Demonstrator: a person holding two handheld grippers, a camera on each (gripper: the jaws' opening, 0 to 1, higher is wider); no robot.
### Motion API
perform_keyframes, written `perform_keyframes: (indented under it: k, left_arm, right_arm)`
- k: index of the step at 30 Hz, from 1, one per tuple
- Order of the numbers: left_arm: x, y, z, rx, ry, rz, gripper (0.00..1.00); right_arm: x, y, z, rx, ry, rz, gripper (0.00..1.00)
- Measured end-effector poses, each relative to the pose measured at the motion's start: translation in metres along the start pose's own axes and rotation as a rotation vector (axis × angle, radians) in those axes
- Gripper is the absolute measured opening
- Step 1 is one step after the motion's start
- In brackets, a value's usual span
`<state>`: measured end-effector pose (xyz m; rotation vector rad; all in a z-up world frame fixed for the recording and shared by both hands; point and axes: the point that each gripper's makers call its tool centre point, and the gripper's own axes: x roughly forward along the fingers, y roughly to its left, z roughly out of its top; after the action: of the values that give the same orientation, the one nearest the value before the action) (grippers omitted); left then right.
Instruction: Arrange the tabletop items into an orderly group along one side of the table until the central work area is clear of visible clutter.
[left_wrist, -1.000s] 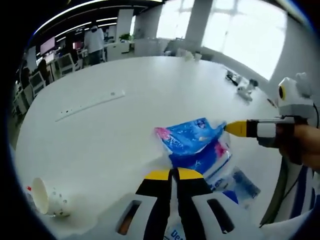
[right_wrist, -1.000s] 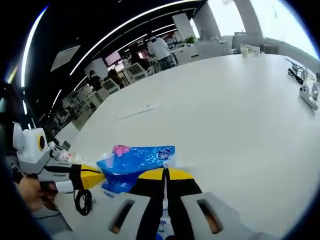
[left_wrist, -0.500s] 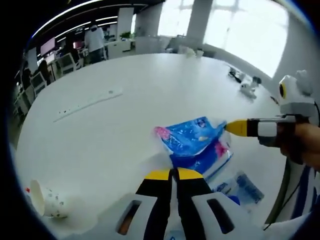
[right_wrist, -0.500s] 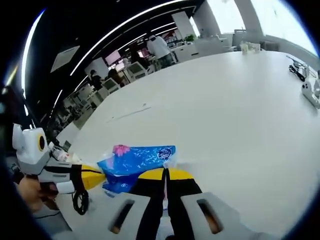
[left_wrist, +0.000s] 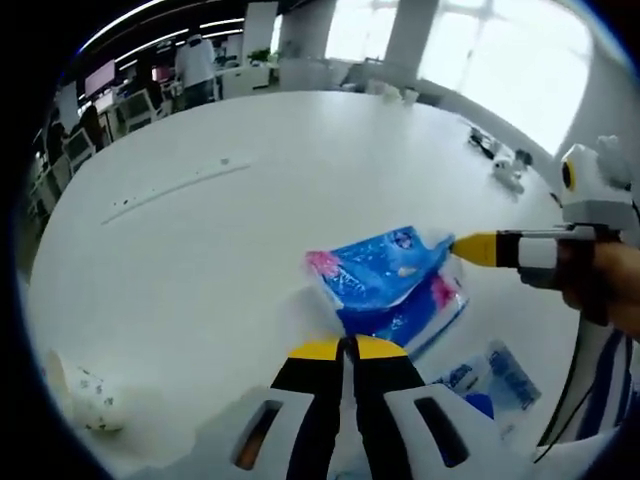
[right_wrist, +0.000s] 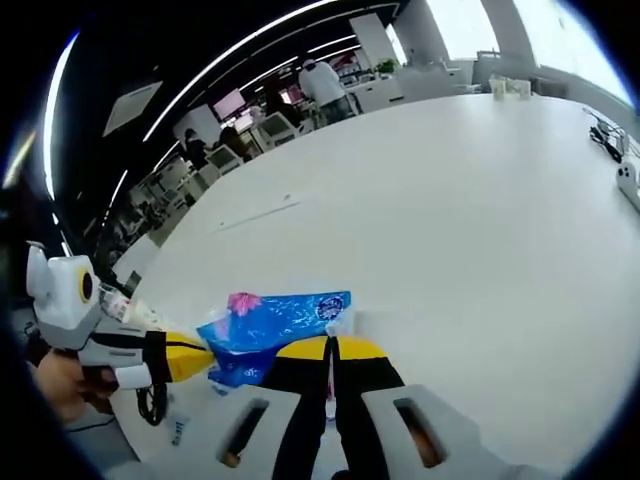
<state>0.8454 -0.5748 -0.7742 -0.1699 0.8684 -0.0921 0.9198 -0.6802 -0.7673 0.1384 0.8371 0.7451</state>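
In the left gripper view, a paper cup (left_wrist: 75, 398) lies on its side on the white table (left_wrist: 250, 230), well left of the blue tissue pack (left_wrist: 385, 280). My left gripper (left_wrist: 347, 349) has its jaws pressed together, nipping the pack's near edge. Right of the pack, my right gripper (left_wrist: 462, 247) pinches its far corner. A second blue packet (left_wrist: 495, 375) lies near the pack, below right.

In the right gripper view, the left gripper (right_wrist: 198, 357) meets the tissue pack (right_wrist: 275, 322) from the left; the right gripper (right_wrist: 330, 345) is closed on the pack's near edge.
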Motion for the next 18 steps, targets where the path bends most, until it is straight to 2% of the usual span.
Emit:
perform_keyframes:
  k: [14, 18]
  left_arm:
    - [0.014, -0.001, -0.011, -0.02, 0.027, -0.012, 0.0]
    - [0.017, 0.0, -0.013, -0.053, 0.029, -0.011, 0.0]
  right_arm:
    - [0.011, -0.012, -0.008, 0.018, 0.023, 0.002, 0.0]
    - [0.012, -0.012, -0.007, 0.017, 0.024, 0.005, 0.0]
